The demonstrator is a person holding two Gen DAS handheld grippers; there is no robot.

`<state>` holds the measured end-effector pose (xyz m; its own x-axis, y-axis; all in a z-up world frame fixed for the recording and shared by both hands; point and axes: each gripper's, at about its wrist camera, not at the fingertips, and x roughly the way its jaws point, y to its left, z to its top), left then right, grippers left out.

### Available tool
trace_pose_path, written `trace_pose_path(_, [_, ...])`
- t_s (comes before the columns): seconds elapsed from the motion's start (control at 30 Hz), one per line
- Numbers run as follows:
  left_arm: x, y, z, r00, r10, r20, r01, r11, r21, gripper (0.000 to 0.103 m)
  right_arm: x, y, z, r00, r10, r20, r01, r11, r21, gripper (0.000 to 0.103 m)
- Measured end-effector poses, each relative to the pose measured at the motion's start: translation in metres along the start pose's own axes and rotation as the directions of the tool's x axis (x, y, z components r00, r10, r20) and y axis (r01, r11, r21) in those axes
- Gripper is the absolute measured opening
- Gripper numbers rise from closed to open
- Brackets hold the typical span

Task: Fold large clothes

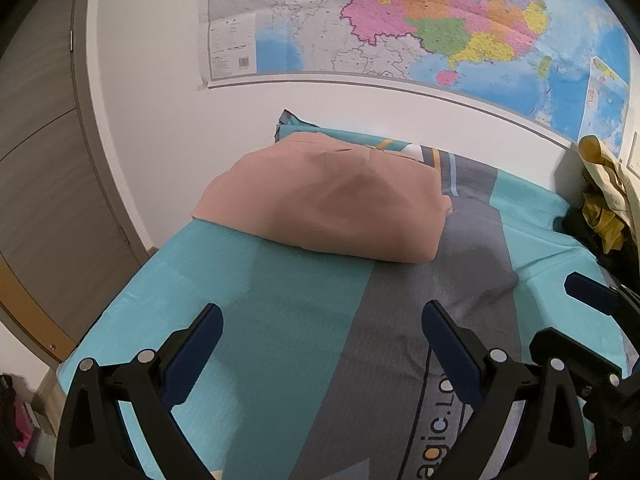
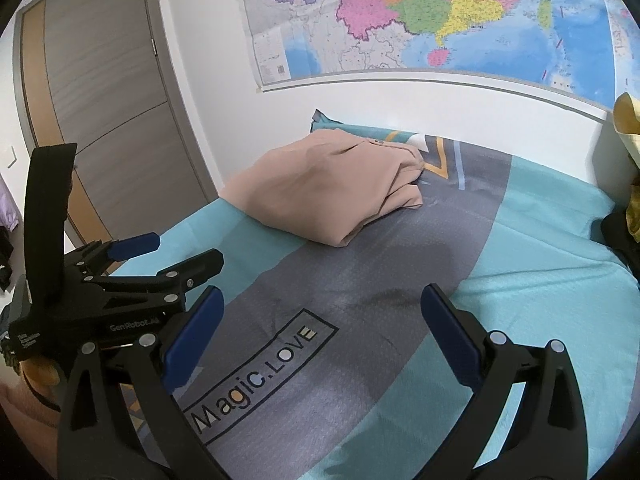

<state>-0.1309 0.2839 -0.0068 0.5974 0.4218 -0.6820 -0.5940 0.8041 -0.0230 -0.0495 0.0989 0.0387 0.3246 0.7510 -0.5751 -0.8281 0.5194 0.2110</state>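
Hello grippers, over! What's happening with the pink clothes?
Left gripper open, empty. Right gripper open, empty. Pink garment folded on the bed sheet. Nothing blocking.

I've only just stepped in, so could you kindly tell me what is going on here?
A person is folding clothes on a bed with a teal and grey sheet. A pinkish-tan garment lies folded near the wall, below a map. The left hand-held gripper and the right hand-held gripper are both open, hold nothing, and hover over the sheet. More clothes are piled at the right edge.
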Motion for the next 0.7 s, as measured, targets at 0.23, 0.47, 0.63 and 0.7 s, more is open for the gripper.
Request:
trace_pose_path(0.23, [-0.0018, 0.0022, -0.0010, 1.000, 0.003, -0.002, -0.003, 1.000, -0.007, 0.096, -0.0021, 0.0024, -0.0019, 1.000, 0.007, 0.001, -0.007, 1.000, -0.005, 0.097])
trace_pose_path(0.47, [-0.0031, 0.0023, -0.0021, 1.000, 0.001, -0.002, -0.001, 1.000, 0.000, 0.096, -0.0036, 0.0022, -0.0023, 1.000, 0.013, 0.001, -0.013, 1.000, -0.002, 0.097])
trace_pose_path(0.63, [-0.0041, 0.0025, -0.0021, 1.000, -0.001, -0.001, 0.001, 1.000, 0.002, 0.096, -0.0064, 0.0015, -0.0026, 1.000, 0.014, 0.002, -0.014, 1.000, 0.002, 0.097])
trace_pose_path(0.7, [-0.0048, 0.0009, -0.0027, 1.000, 0.001, -0.001, -0.001, 1.000, 0.003, 0.096, -0.0069, 0.0019, -0.0028, 1.000, 0.014, 0.003, -0.014, 1.000, 0.002, 0.097])
